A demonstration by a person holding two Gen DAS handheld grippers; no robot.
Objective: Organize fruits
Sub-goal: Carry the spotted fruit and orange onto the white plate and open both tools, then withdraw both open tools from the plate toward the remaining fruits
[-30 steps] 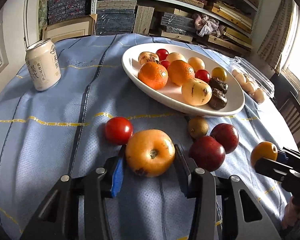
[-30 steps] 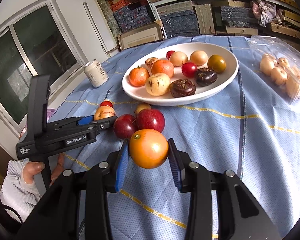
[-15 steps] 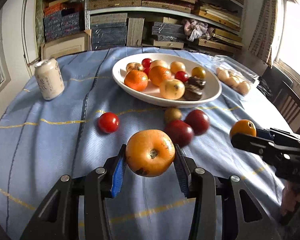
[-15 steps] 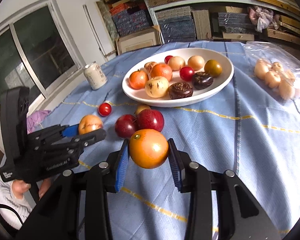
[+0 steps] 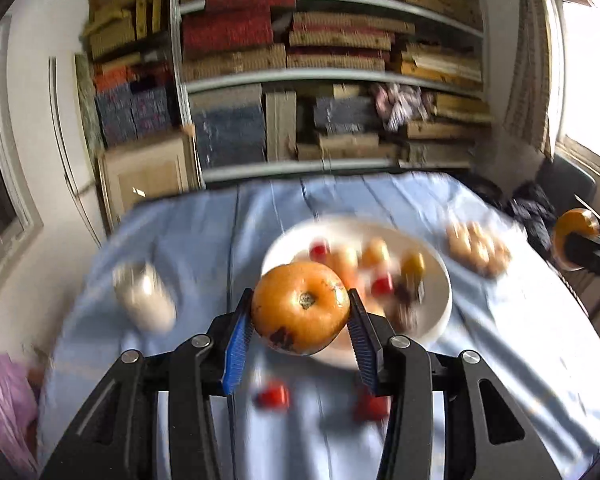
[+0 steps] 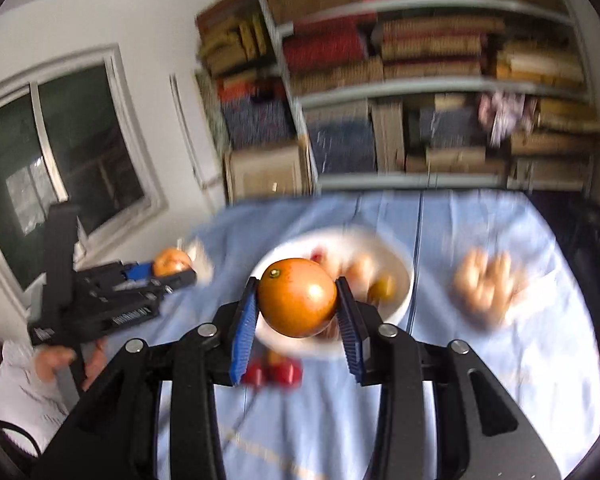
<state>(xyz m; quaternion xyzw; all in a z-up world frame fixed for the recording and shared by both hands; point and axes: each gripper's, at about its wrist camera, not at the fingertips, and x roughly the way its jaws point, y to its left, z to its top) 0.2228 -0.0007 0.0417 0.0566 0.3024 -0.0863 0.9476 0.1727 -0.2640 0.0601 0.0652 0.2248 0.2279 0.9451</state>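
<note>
Fruits are sitting clamped: yellow-orange apple (image 5: 300, 307) in the left hand-held gripper (image 5: 300, 322), orange (image 6: 297, 297) in the right hand-held gripper (image 6: 298, 316), above the bench (image 5: 500, 320).

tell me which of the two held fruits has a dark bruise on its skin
The yellow-orange fruit in the left gripper; the right gripper's orange looks smooth, unmarked.

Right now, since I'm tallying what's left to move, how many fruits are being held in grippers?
2: a blemished yellow-orange fruit in the left gripper, a smooth orange fruit in the right gripper. Both are held up above the white plate.
</note>
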